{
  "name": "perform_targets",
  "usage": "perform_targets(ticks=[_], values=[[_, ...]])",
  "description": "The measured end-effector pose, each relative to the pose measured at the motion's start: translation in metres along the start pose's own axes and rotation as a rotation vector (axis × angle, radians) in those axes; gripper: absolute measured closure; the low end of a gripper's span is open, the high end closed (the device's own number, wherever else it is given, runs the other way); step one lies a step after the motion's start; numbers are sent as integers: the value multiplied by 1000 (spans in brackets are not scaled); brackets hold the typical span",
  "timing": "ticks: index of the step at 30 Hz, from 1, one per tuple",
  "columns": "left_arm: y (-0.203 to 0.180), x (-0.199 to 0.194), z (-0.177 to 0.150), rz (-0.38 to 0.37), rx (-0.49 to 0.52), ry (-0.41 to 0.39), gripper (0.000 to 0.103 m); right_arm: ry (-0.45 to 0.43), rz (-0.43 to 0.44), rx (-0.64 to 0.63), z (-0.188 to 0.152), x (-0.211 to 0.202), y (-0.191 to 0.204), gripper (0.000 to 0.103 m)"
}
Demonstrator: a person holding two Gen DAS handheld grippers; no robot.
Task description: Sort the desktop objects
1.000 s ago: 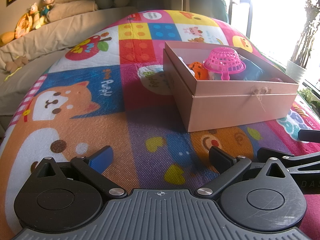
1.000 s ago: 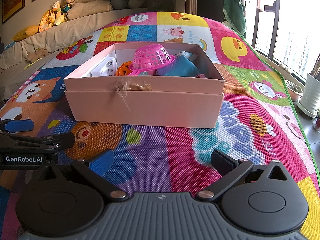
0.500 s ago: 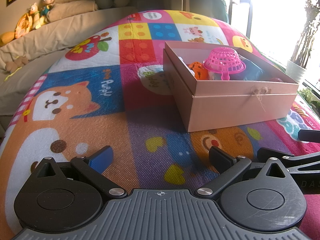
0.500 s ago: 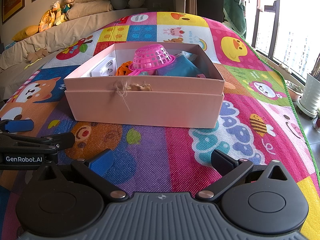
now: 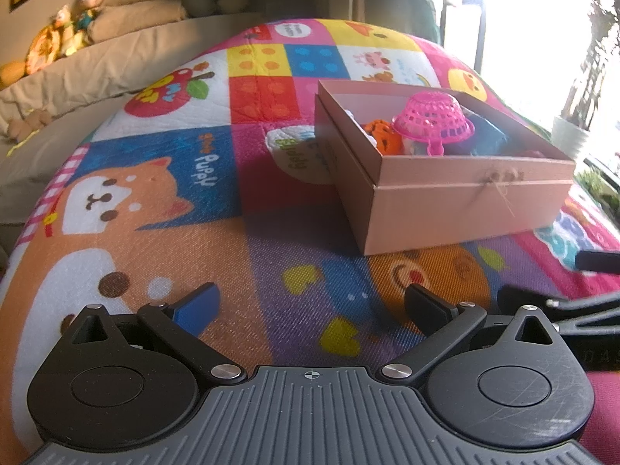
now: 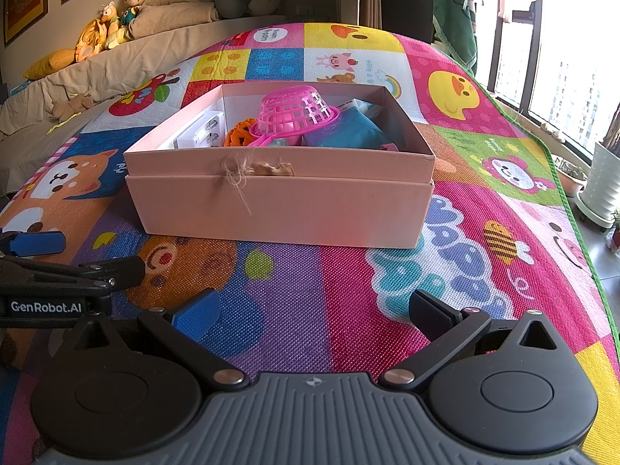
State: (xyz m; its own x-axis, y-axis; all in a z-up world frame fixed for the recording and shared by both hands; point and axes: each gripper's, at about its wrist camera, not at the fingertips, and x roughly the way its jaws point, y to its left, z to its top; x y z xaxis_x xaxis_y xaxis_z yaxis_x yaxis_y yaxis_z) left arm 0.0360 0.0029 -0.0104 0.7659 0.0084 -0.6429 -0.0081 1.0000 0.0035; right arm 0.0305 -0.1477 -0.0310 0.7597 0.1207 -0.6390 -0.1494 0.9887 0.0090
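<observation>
A pink cardboard box stands on the colourful play mat. In it lie an upturned pink plastic basket, an orange toy, a blue pouch and a white item. My left gripper is open and empty, low over the mat, left of the box. My right gripper is open and empty in front of the box. Each gripper shows in the other's view: the left one, the right one.
A beige sofa with stuffed toys runs along the back left. Windows and a white plant pot stand at the right, past the mat's green edge.
</observation>
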Motion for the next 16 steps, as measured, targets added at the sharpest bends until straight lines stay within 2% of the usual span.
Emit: perform_targets(ticks=[3,5,10,16], values=[[7,-2,3,-41,2,31,0,0,0,0,0,0,0,0],[4,-4,1,-35,44,44,0,1,0,0,0,0,0,0],[8,-6,-1,-51,37,50,0,0,0,0,0,0,-1,0],[7,-7,-2,-31,29,50,0,0,0,0,0,0,0,0]])
